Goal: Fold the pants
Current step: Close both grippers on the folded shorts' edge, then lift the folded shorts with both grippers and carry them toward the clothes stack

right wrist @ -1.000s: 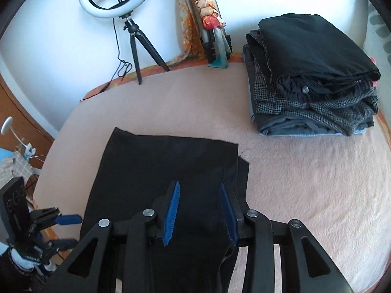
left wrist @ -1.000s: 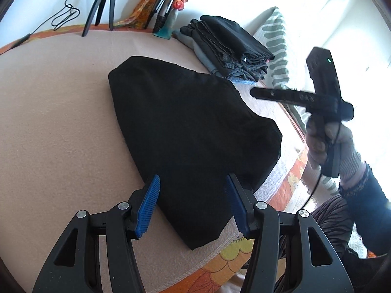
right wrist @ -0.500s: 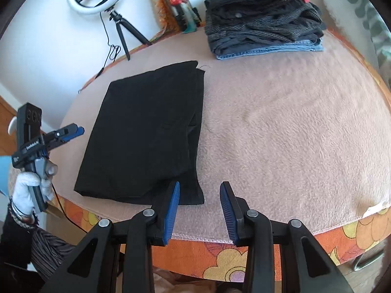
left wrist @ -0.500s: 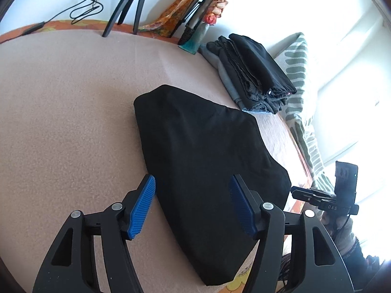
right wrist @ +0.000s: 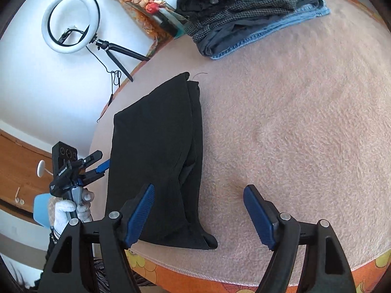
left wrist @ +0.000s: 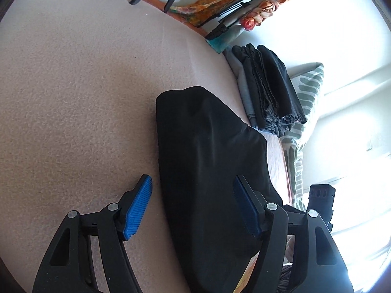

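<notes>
Pants (right wrist: 156, 151) lie folded on the pink blanket (right wrist: 293, 134) — left tongs (left wrist: 191, 206) and right tongs (right wrist: 199, 213) both spread wide, gripping nothing, beside the pants' near edge.

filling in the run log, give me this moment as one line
step: fold pants | black pants: folded, flat on pink blanket | left gripper: open, empty | right gripper: open, empty | folded clothes stack: behind

pants (right wrist: 156, 161): matt black cloth, smooth. Blanket (right wrist: 305, 127): pink fuzzy fleece, napped. Left gripper (left wrist: 193, 207), right gripper (right wrist: 198, 216): matt black plastic, ribbed blue pads (right wrist: 140, 213), probably rubber. Cabinet (right wrist: 19, 161): wood, satin.
</notes>
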Available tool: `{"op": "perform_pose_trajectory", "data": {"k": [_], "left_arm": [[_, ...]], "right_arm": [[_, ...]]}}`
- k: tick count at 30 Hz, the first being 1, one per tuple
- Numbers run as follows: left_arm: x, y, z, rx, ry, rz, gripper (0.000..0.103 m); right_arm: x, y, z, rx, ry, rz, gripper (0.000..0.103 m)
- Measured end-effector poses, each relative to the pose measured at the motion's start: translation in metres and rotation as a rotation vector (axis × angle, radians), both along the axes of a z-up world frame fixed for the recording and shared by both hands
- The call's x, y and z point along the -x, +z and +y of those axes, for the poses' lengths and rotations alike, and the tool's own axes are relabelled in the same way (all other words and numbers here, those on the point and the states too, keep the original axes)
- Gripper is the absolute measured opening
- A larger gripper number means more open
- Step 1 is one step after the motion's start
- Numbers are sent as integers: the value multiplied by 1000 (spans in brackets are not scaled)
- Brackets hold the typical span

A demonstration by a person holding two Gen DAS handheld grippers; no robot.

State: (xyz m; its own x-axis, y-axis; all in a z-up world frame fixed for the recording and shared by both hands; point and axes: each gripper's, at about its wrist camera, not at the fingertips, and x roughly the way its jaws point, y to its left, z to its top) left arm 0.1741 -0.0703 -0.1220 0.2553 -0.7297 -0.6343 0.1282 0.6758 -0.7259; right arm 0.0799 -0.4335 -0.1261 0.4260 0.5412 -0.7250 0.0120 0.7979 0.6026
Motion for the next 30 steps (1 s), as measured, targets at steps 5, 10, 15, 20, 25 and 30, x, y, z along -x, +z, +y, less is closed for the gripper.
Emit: {"op": "perform_pose_trajectory", "data": {"k": [5,10,15,20,25,30], "left_arm": [[-8,-1,-5,33,31,-7,70],[-15,-3,-11,67,48,-8,71],[-22,-6,-19,94,60,0,71],[-25,-3,-32,66,52,-33,69],[-27,-6,-37,29,53,-62,49],[-28,-11,-34,33,79,-67,31]], "right_arm": [[-8,-7,15,-89,50,-16,75],[-17,-19,26,-192,79,-16,60],[-29,-26,39,-250,85,-12,43],[-35,-25,55,-187,83,-26,31],[-28,-16,59,-108,83,-42,30],[-24,-10,55,-57,76,-43,30]]}}
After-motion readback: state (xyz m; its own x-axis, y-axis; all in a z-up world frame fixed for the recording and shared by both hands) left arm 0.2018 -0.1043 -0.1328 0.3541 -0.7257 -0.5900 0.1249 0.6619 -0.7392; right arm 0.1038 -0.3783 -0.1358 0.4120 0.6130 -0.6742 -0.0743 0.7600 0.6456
